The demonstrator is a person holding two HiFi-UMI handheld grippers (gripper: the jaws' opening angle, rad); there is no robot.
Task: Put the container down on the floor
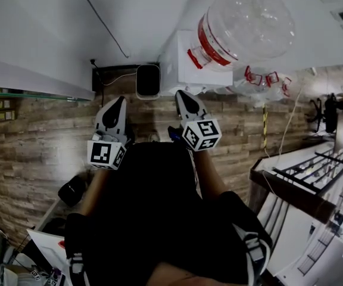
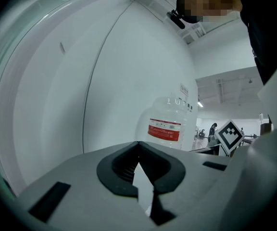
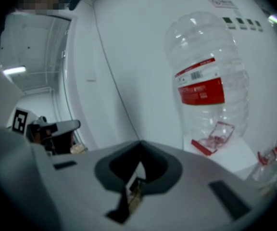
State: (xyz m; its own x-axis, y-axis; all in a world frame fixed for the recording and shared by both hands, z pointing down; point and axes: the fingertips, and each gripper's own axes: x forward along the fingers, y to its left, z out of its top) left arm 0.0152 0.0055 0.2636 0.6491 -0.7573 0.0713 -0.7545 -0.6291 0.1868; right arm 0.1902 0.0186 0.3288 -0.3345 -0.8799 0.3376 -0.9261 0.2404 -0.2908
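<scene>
The container (image 1: 249, 22), a large clear ribbed bottle with a red label band and a red handle, stood on top of a white box (image 1: 180, 64) set against the white wall (image 1: 147, 16) at the far edge of the wood-plank floor (image 1: 52, 136). It did not rest on the floor. Its labelled, handled end met the box. A second clear item with red handles (image 1: 264, 79) lay just to the right of the box. Both grippers were held near the person's dark-clothed body (image 1: 153, 207), pointing toward the wall and well apart from the container. The left gripper (image 1: 119, 100) had its jaws clenched tip to tip with nothing between them; the container appeared ahead of it and to its right. The right gripper (image 1: 183, 94) likewise had its jaws clenched and empty, with the container ahead of it and to the right. The marker cube of each gripper faced the head camera, the left cube (image 1: 106, 154) nearer than the right cube (image 1: 201, 134).
</scene>
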